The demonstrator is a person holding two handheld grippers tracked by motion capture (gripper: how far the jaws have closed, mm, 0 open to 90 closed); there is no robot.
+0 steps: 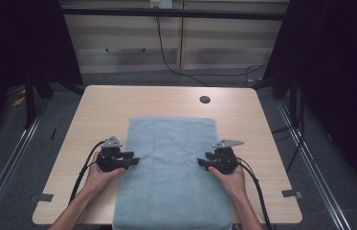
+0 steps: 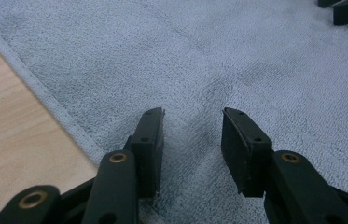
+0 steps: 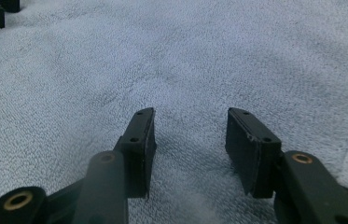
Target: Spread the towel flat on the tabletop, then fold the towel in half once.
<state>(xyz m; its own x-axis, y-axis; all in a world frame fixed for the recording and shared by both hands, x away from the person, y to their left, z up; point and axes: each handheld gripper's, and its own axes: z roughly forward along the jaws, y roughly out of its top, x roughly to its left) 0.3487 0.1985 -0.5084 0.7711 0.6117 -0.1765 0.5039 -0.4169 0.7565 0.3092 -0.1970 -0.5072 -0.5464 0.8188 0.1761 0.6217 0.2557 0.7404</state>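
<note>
The towel (image 1: 171,172) lies flat on the counter (image 1: 94,110). Both claws, left (image 1: 135,160) and right (image 1: 201,163), hover apart over its side edges; each should pinch one hem layer evenly before lifting.

Pale blue terry towel (image 1: 171,167), flat and lengthwise on the wooden table, near end over the table's edge.

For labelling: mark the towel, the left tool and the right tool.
towel (image 1: 171,158): high view, middle of the blue cloth.
left tool (image 2: 192,116): left gripper view, gap between its open tips.
right tool (image 3: 190,114): right gripper view, gap between its open tips.
</note>
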